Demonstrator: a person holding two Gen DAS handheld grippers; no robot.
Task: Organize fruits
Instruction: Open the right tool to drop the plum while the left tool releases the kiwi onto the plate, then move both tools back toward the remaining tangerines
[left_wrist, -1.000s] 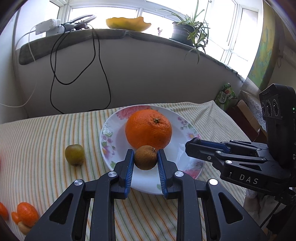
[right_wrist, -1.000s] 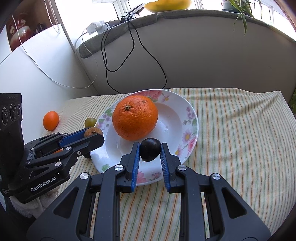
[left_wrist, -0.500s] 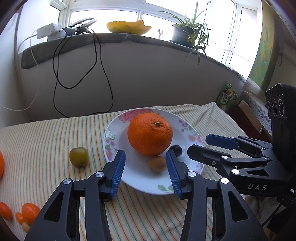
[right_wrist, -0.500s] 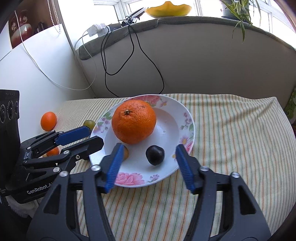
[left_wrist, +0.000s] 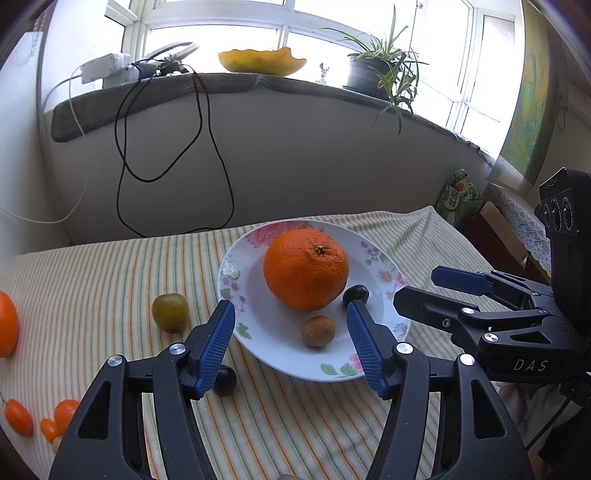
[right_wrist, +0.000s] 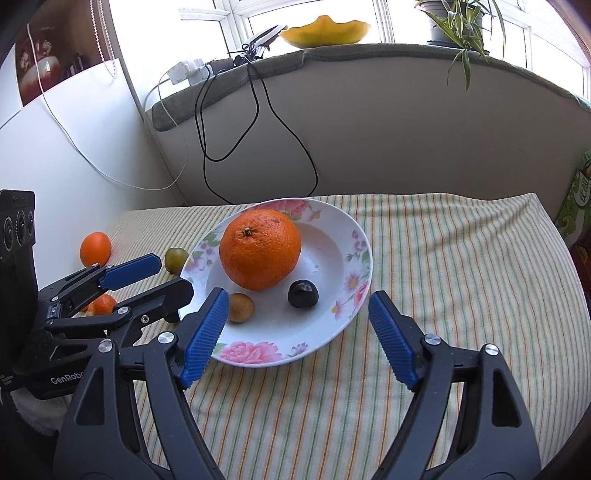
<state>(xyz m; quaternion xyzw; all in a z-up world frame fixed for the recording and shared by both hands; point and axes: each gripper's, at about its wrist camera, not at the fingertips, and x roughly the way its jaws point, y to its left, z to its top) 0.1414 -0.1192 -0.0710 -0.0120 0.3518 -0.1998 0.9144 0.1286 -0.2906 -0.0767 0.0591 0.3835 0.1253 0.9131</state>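
A white floral plate (left_wrist: 236, 288) (right_wrist: 354, 258) on the striped cloth holds a large orange (left_wrist: 306, 268) (right_wrist: 260, 249), a small brown fruit (left_wrist: 318, 331) (right_wrist: 241, 307) and a dark plum (left_wrist: 355, 294) (right_wrist: 302, 293). My left gripper (left_wrist: 291, 343) is open and empty, just in front of the plate's near rim. My right gripper (right_wrist: 295, 339) is open and empty, in front of the plate too. Each gripper shows in the other's view, the left (right_wrist: 162, 277) and the right (left_wrist: 424, 288).
On the cloth left of the plate lie a green fruit (left_wrist: 170, 312) (right_wrist: 176, 258), a dark fruit (left_wrist: 224, 381), an orange (left_wrist: 7, 325) (right_wrist: 95, 249) and small orange fruits (left_wrist: 22, 421). Black cables (left_wrist: 177, 147) hang from the windowsill. The cloth drops off at right.
Both grippers opened, released the brown fruit and the dark plum onto the plate, and pulled back toward me.
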